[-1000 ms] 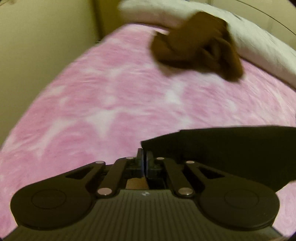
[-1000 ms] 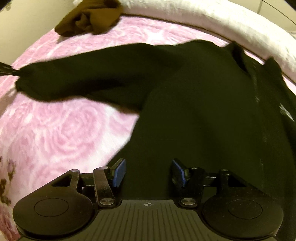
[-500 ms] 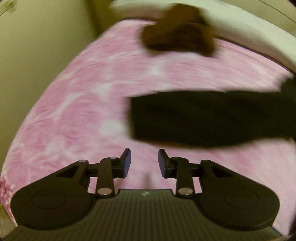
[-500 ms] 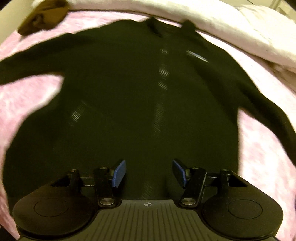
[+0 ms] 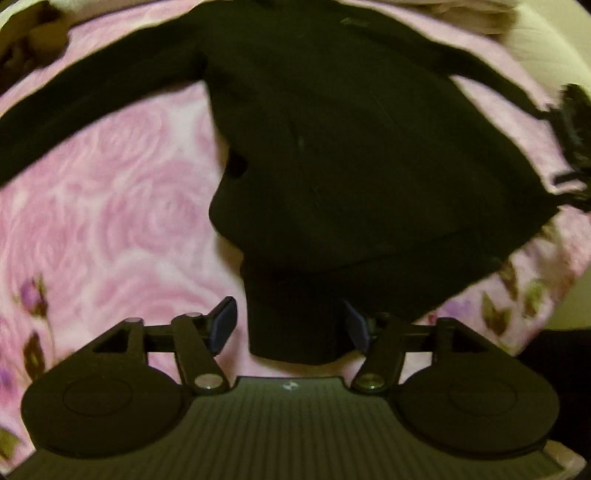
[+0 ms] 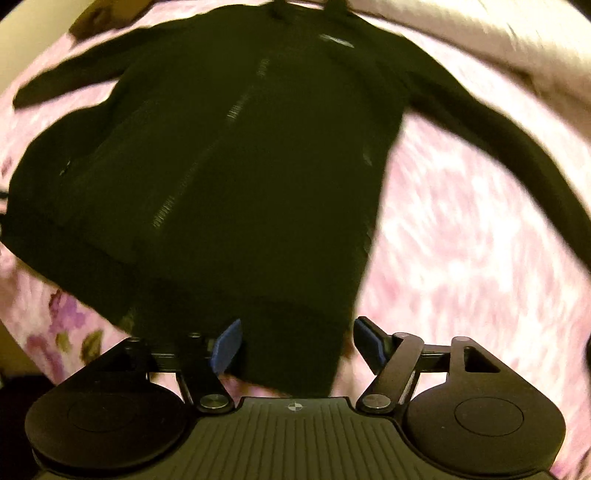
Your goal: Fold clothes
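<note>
Both wrist cameras look steeply down along their own fingers from close above the near hem of a black jacket point(image 5: 351, 155) spread on a pink rose-patterned blanket point(image 5: 110, 206). The left view sits over the hem's left corner, the right view over its right corner; both share the jacket's whole body and sleeves.

A pink bedspread point(image 5: 110, 206) printed with large roses covers the bed, with purple flowers and leaves along its edge at seven o'clock. A white quilt point(image 6: 461, 33) lies bunched at one o'clock in the right wrist view, blurred.
</note>
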`<action>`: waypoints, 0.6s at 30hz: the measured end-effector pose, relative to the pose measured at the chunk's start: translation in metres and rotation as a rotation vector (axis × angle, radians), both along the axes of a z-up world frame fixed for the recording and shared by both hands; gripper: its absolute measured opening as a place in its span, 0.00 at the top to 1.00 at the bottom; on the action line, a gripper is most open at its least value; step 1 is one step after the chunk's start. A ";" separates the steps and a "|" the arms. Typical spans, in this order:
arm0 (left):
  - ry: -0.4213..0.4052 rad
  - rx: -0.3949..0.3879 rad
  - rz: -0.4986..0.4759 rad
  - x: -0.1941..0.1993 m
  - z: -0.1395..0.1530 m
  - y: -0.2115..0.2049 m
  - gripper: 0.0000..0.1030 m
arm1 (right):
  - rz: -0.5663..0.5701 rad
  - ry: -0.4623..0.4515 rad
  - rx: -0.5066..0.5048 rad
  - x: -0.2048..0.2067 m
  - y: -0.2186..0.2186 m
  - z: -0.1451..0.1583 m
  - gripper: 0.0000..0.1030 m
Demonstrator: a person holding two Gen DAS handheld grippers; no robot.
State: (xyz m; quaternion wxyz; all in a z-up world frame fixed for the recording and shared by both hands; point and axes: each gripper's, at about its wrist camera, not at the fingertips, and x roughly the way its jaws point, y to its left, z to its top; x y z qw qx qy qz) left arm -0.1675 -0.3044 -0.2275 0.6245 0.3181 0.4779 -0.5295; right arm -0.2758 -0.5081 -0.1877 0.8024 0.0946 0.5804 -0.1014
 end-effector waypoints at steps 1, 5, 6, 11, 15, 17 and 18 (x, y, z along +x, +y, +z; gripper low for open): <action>-0.004 0.016 0.023 0.000 -0.004 -0.002 0.40 | -0.027 -0.006 0.042 -0.008 -0.009 -0.003 0.31; 0.004 0.038 0.084 0.006 -0.015 -0.004 0.41 | -0.105 -0.039 0.218 -0.030 -0.043 -0.023 0.31; 0.025 0.038 0.095 0.009 -0.018 -0.004 0.42 | -0.113 -0.046 0.264 -0.030 -0.048 -0.030 0.31; 0.106 0.055 0.102 0.018 -0.024 -0.003 0.92 | -0.199 -0.040 0.433 -0.031 -0.075 -0.054 0.97; 0.202 0.059 0.095 0.023 0.002 0.021 0.92 | -0.123 0.037 0.499 -0.031 -0.078 -0.025 0.98; 0.243 0.069 0.108 0.023 0.005 0.035 0.92 | -0.118 0.061 0.517 -0.038 -0.078 -0.014 0.98; 0.263 0.070 0.124 0.024 0.001 0.040 0.92 | -0.129 0.071 0.516 -0.041 -0.078 -0.011 0.98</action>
